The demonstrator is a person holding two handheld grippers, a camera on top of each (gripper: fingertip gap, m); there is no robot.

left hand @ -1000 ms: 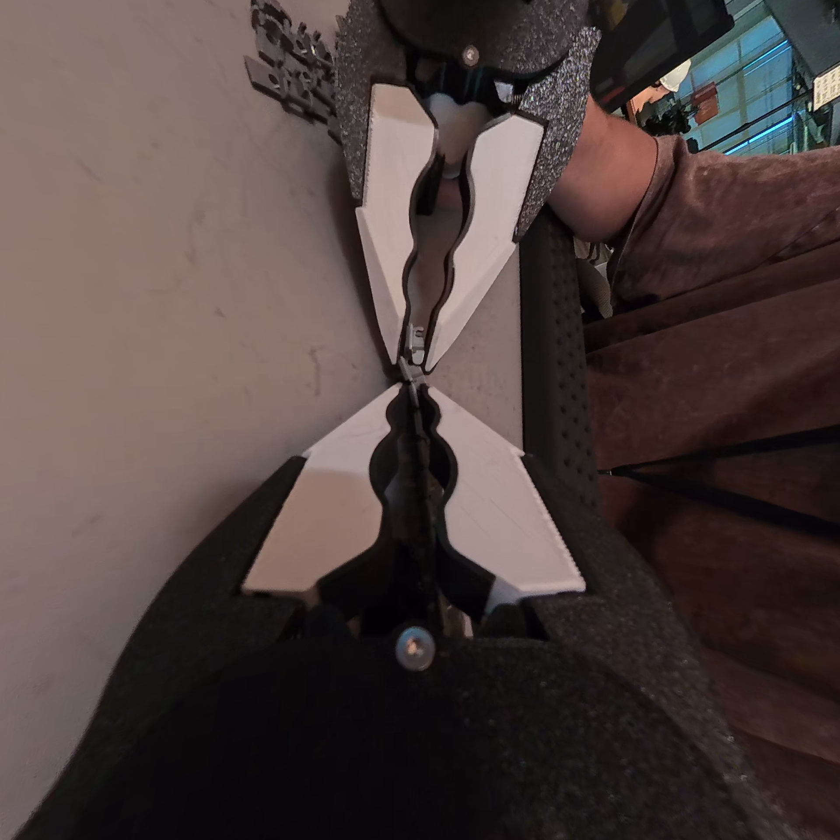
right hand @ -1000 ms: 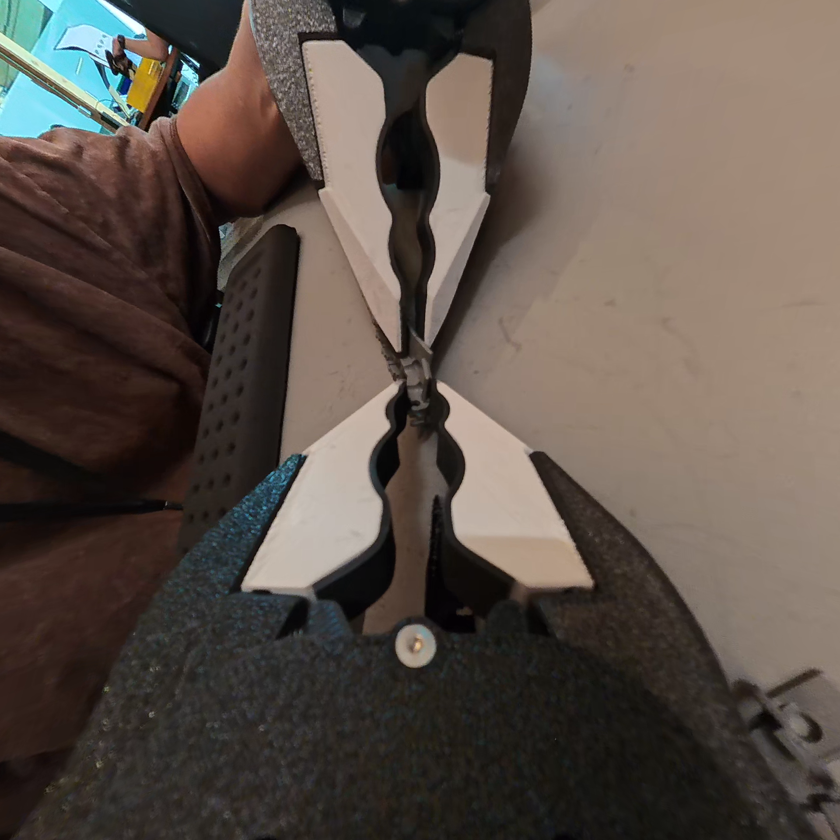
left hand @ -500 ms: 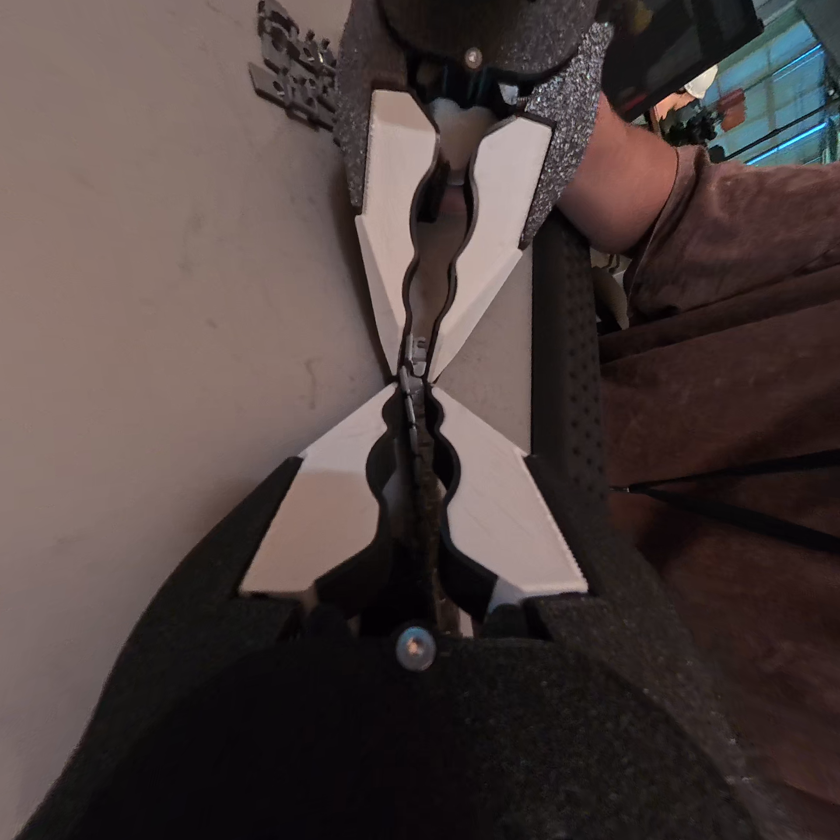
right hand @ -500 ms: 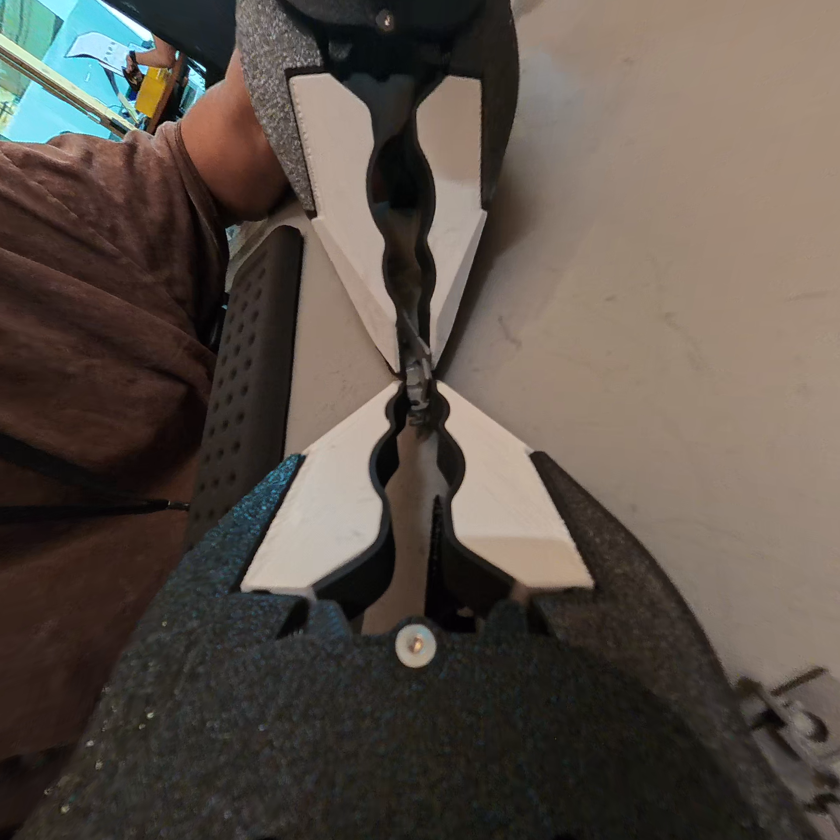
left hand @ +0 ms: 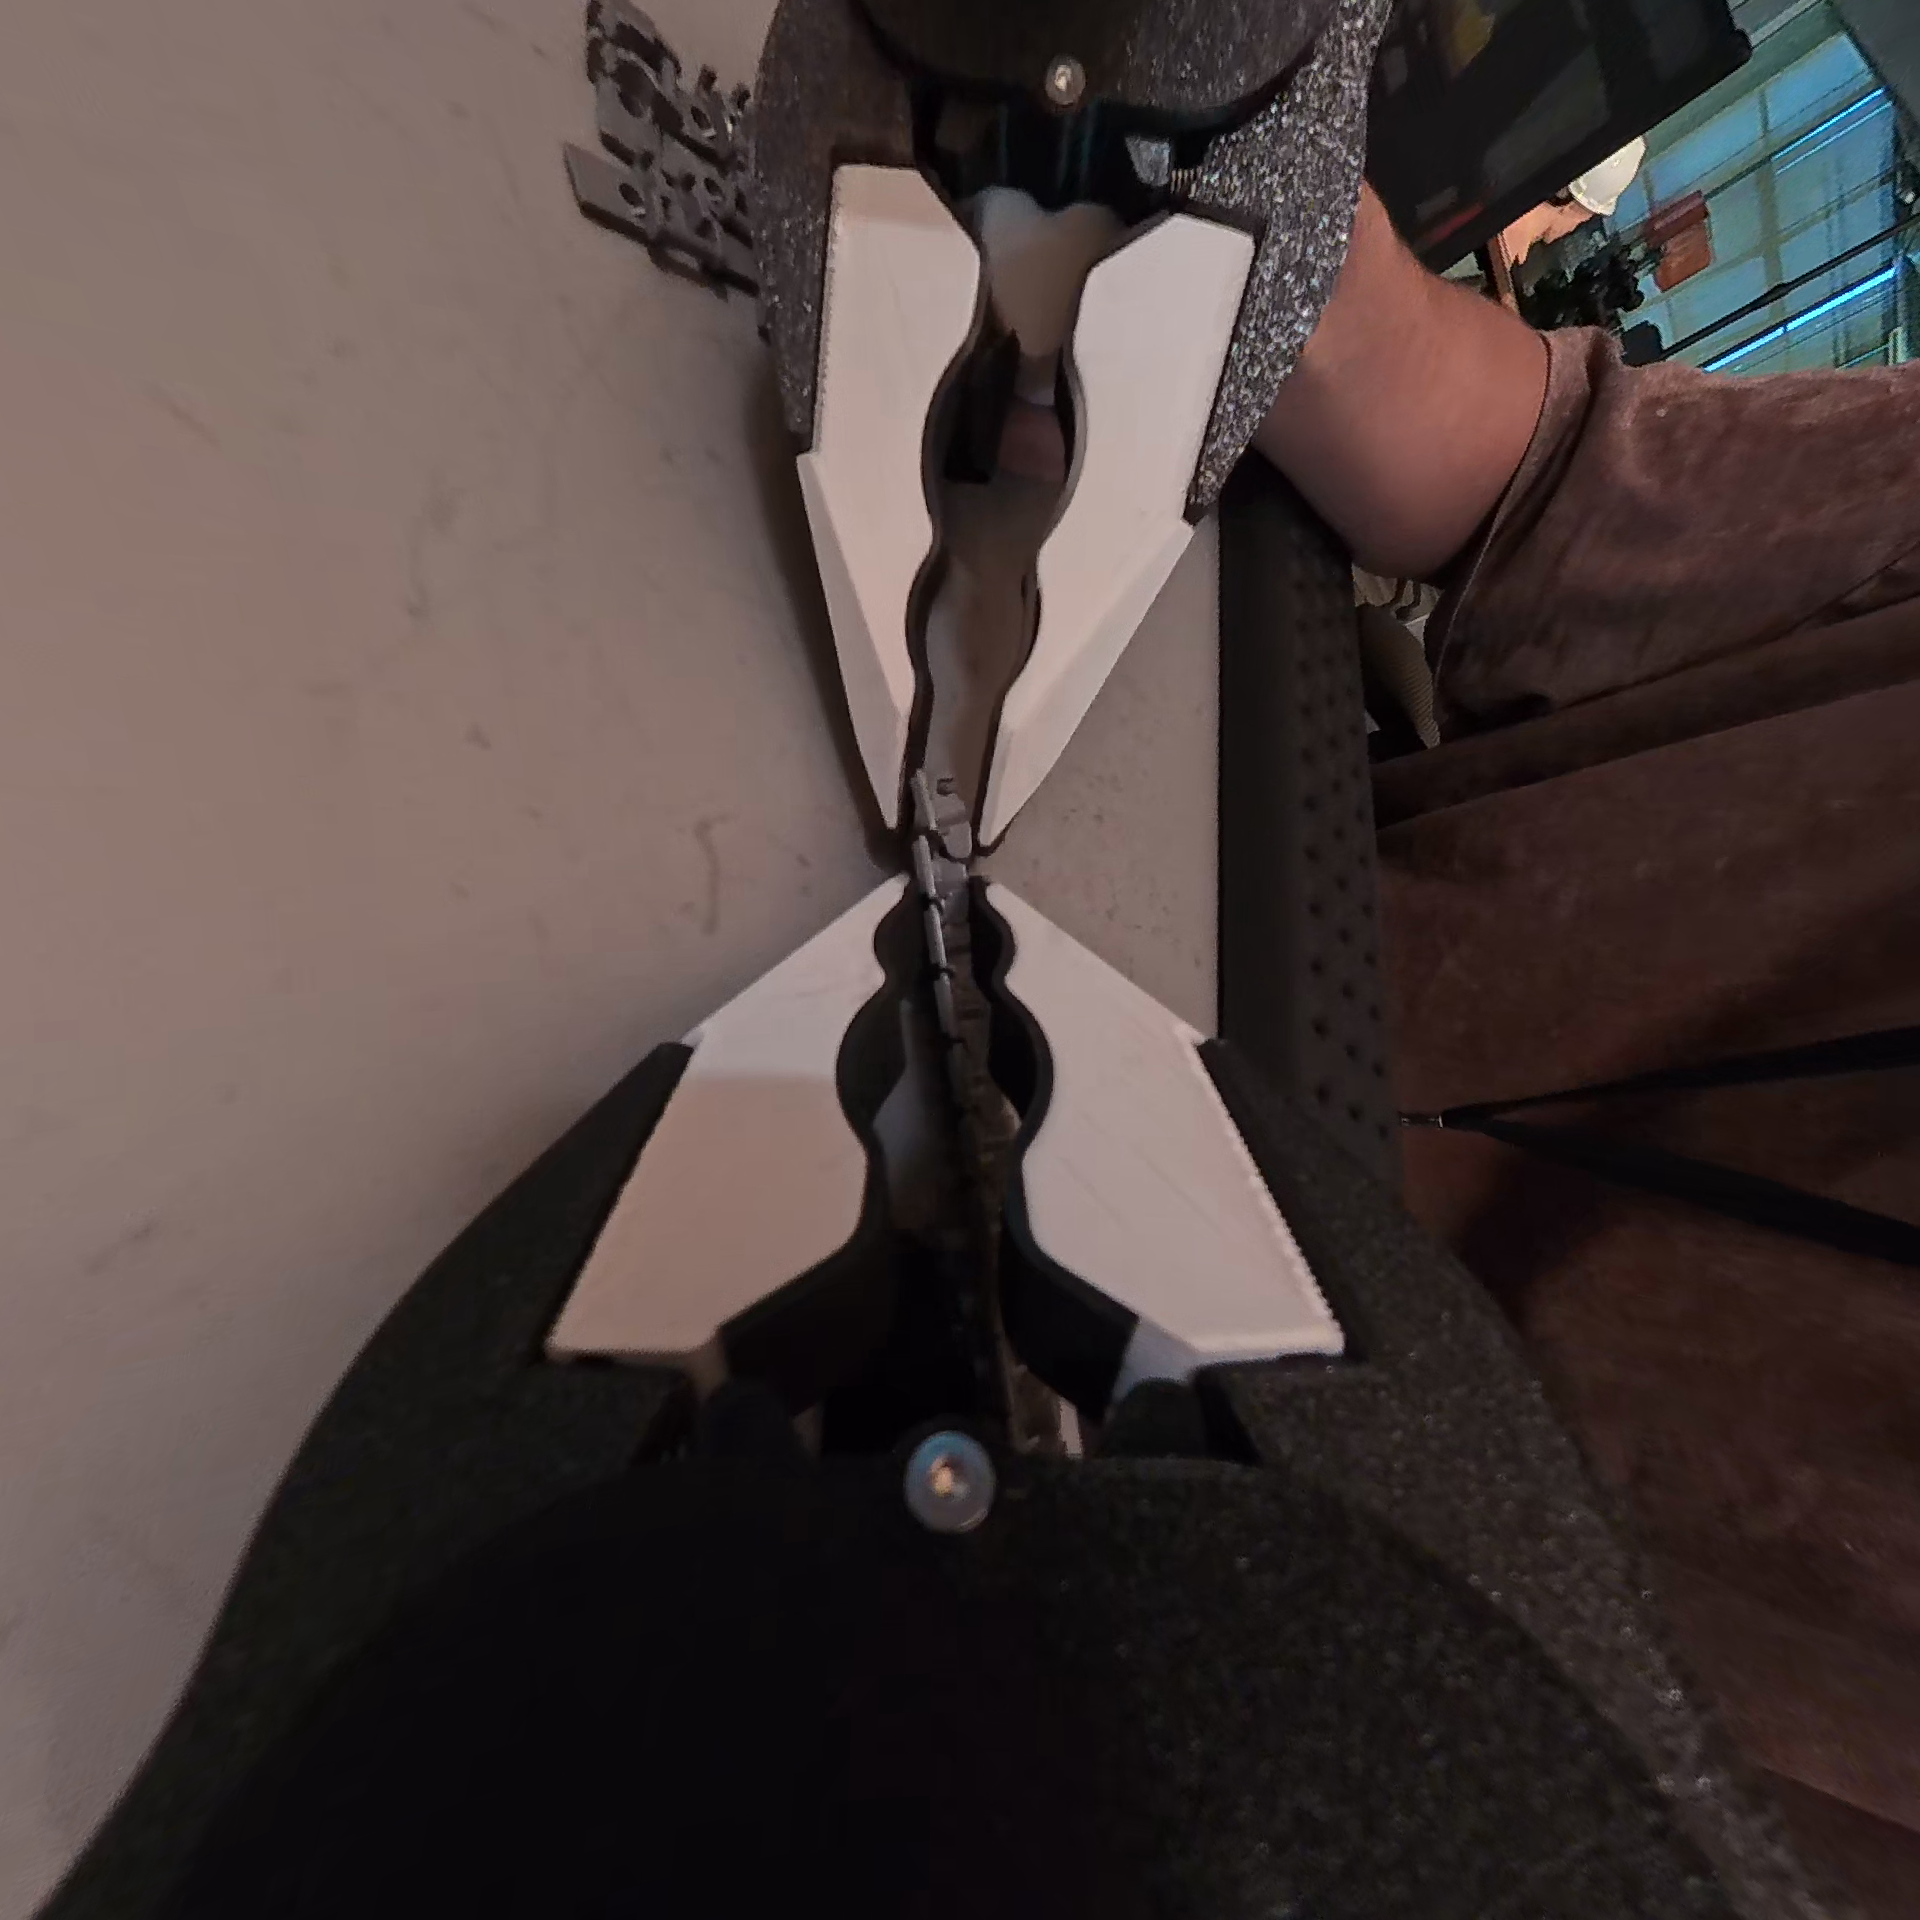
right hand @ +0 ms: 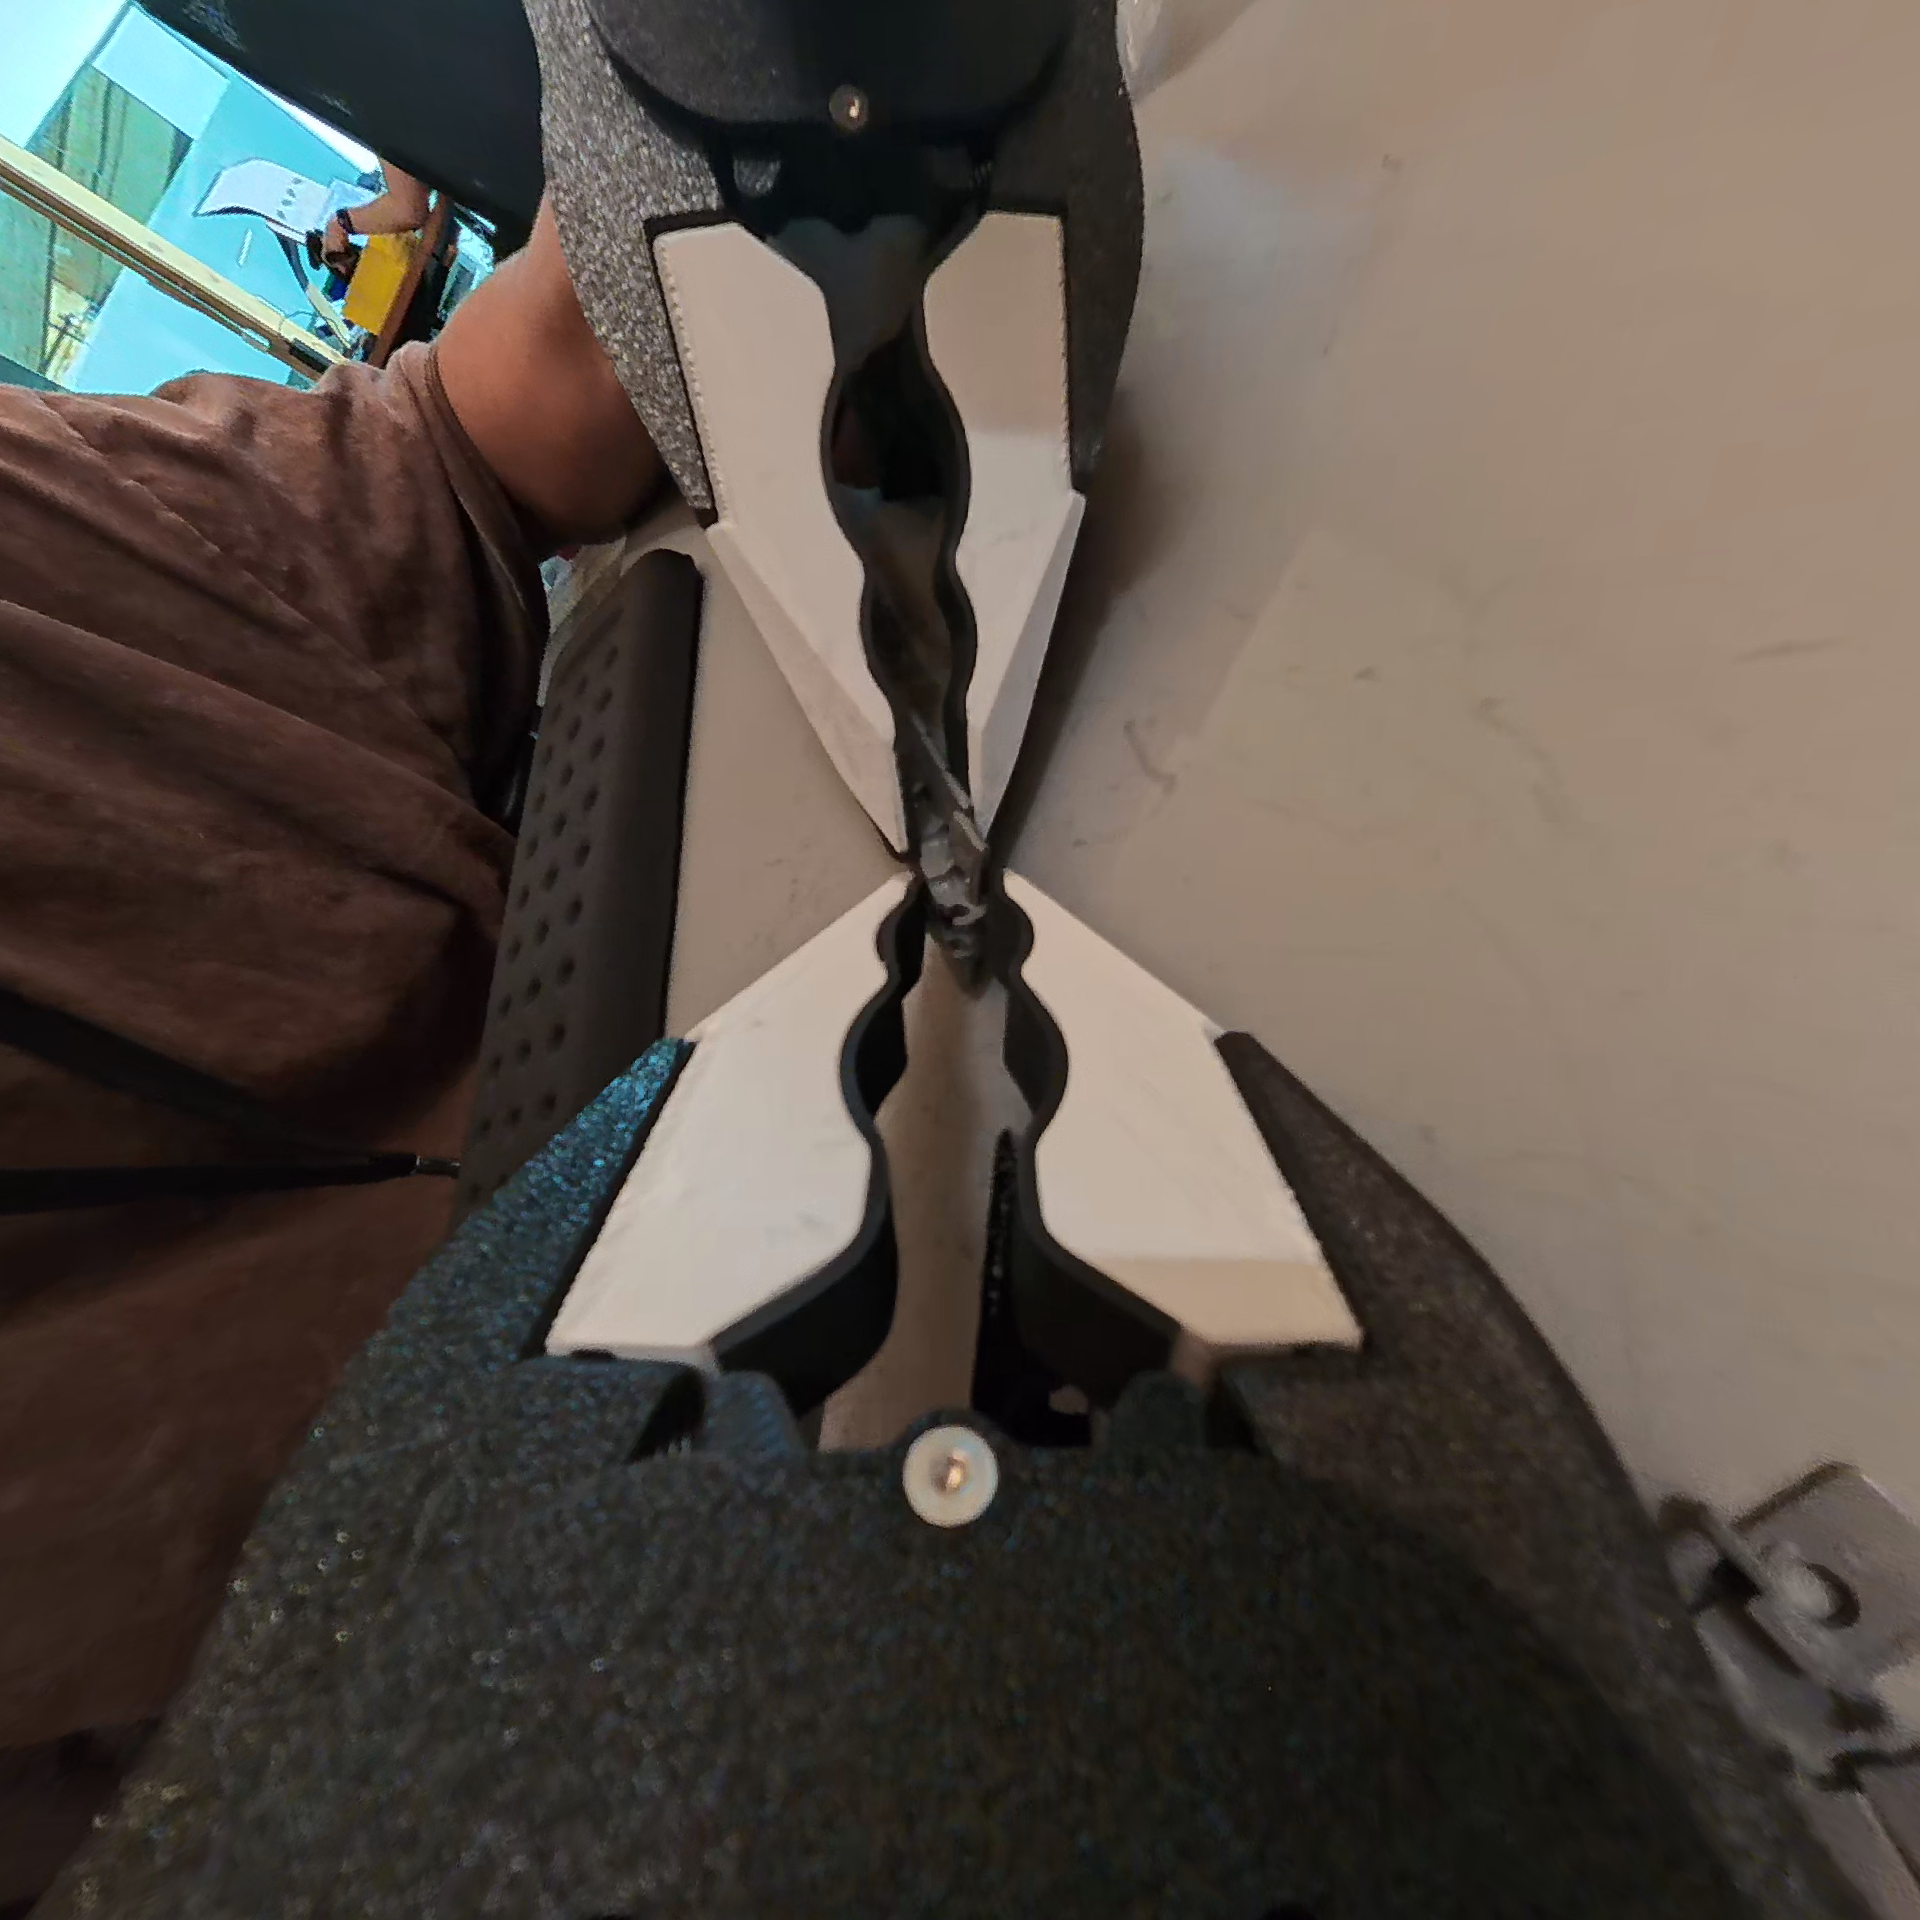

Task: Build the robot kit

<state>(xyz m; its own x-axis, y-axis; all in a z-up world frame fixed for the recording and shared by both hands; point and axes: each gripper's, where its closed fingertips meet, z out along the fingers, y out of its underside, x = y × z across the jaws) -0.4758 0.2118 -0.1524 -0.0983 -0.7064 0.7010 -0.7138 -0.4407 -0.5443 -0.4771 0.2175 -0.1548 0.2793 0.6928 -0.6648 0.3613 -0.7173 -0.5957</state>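
My left gripper and my right gripper meet tip to tip just above a beige table. The left gripper is shut on a thin chain of small grey plastic links that runs back between its fingers. The right gripper is shut on a small grey link piece, which touches the chain's end. In the left wrist view the right gripper comes in from the top holding that piece. In the right wrist view the left gripper comes in from the top.
A pile of loose grey link parts lies on the table behind the right gripper; it also shows in the right wrist view. A black perforated strip runs along the table edge. A person's brown sleeve and forearm are beyond it. Both grippers' tips are close together, under 4 cm apart.
Both grippers stay shut and tip to tip. The views have tilted slightly: in the right wrist view more of the left gripper's body now shows at the top.
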